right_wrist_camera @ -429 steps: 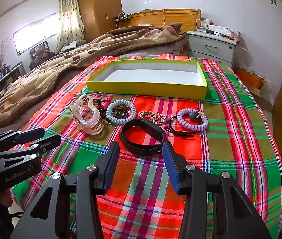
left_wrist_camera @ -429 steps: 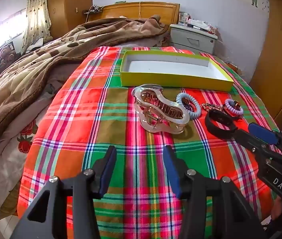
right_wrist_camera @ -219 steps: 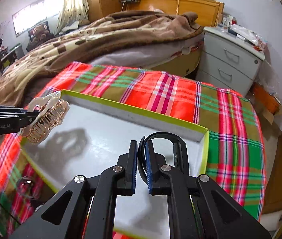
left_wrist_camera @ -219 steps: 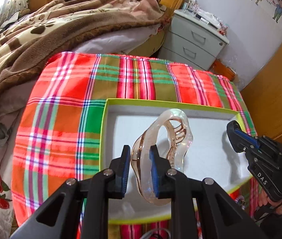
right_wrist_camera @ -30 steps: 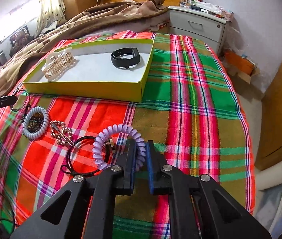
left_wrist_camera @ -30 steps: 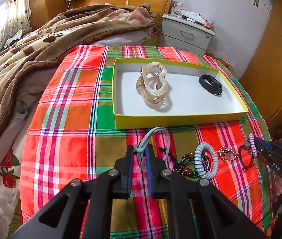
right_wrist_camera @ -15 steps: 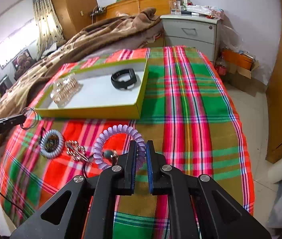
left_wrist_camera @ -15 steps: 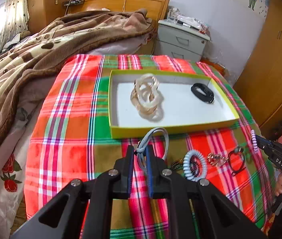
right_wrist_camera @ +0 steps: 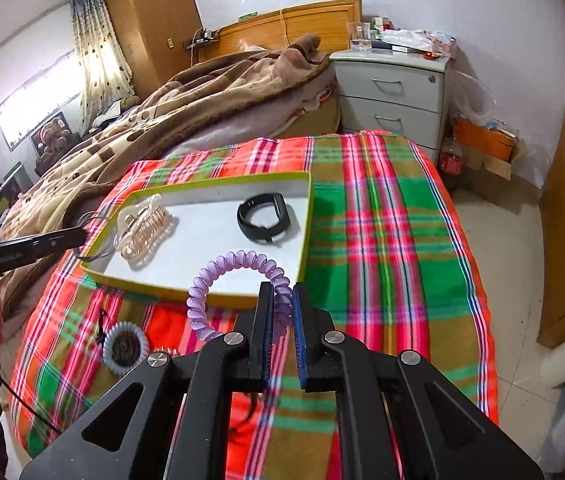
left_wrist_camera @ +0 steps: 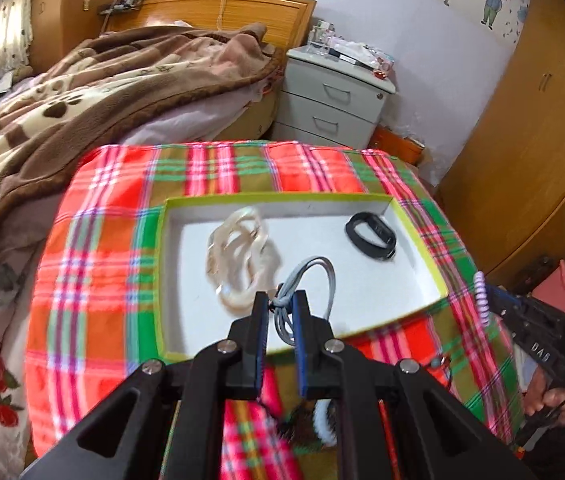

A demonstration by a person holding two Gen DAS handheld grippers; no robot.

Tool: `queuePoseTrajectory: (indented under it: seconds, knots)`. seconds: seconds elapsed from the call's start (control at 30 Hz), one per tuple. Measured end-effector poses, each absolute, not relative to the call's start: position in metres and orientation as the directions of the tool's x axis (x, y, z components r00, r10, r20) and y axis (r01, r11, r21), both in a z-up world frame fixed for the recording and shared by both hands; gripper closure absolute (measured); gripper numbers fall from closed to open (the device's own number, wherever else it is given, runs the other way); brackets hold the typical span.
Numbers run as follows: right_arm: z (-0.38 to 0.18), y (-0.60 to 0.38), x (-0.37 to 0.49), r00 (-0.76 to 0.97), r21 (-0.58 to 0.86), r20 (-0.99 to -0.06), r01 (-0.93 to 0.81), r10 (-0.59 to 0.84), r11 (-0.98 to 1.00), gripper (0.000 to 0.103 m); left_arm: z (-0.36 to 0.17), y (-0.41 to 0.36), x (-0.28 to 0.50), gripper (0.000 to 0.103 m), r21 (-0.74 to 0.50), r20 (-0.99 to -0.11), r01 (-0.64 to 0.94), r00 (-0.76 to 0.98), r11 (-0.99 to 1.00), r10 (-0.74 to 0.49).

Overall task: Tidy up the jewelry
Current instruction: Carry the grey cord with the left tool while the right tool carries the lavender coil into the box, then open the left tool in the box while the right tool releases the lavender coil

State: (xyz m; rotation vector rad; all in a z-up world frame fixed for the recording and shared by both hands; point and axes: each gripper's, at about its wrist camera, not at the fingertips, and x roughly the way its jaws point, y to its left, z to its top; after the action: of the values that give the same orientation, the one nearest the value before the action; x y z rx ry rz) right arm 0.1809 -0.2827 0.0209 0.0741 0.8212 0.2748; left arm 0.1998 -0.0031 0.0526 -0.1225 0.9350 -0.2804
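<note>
Jewelry mid-transfer: left gripper [left_wrist_camera: 281,309] pinches a grey hair tie [left_wrist_camera: 311,280], right gripper [right_wrist_camera: 282,300] pinches a purple coil band [right_wrist_camera: 234,268] — both held above the box's [right_wrist_camera: 306,232] near edge. Next: carry over the white floor, release clear of clip [right_wrist_camera: 144,226] and black band [right_wrist_camera: 264,218].

Blurred trinkets [left_wrist_camera: 314,424] — behind left tool [left_wrist_camera: 281,304]

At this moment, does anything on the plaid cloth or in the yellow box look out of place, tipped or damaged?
Nothing stands out. The clear hair claw and black band lie flat in the yellow box; a pale blue coil tie waits on the plaid cloth.
</note>
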Motion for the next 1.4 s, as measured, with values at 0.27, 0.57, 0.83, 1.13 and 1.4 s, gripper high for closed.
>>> queuePoseTrajectory:
  seconds: [0.27,0.57,0.83,1.13,1.4]
  knots:
    - [0.014,-0.263,0.221,0.616,0.18,-0.733,-0.233,0.288,0.956,0.094,0.039,-0.027,0.252,0.091,-0.241,-0.791,0.212,0.522,0.947,-0.319]
    - [-0.008,-0.241,0.255,0.555,0.127,-0.79,-0.27,0.262,0.954,0.094,0.01,-0.052,0.293,0.091,-0.227,-0.827,0.244,0.463,0.943,-0.319]
    - [-0.027,-0.229,0.265,0.527,0.051,-0.824,-0.298,0.209,0.953,0.094,-0.009,-0.06,0.304,0.091,-0.22,-0.851,0.241,0.426,0.945,-0.307]
    - [-0.034,-0.22,0.267,0.533,-0.055,-0.836,-0.313,0.127,0.948,0.094,-0.017,-0.063,0.307,0.09,-0.197,-0.865,0.223,0.419,0.955,-0.277]
    - [-0.034,-0.218,0.267,0.543,-0.066,-0.832,-0.308,0.118,0.949,0.093,-0.016,-0.063,0.304,0.088,-0.19,-0.864,0.217,0.425,0.958,-0.268]
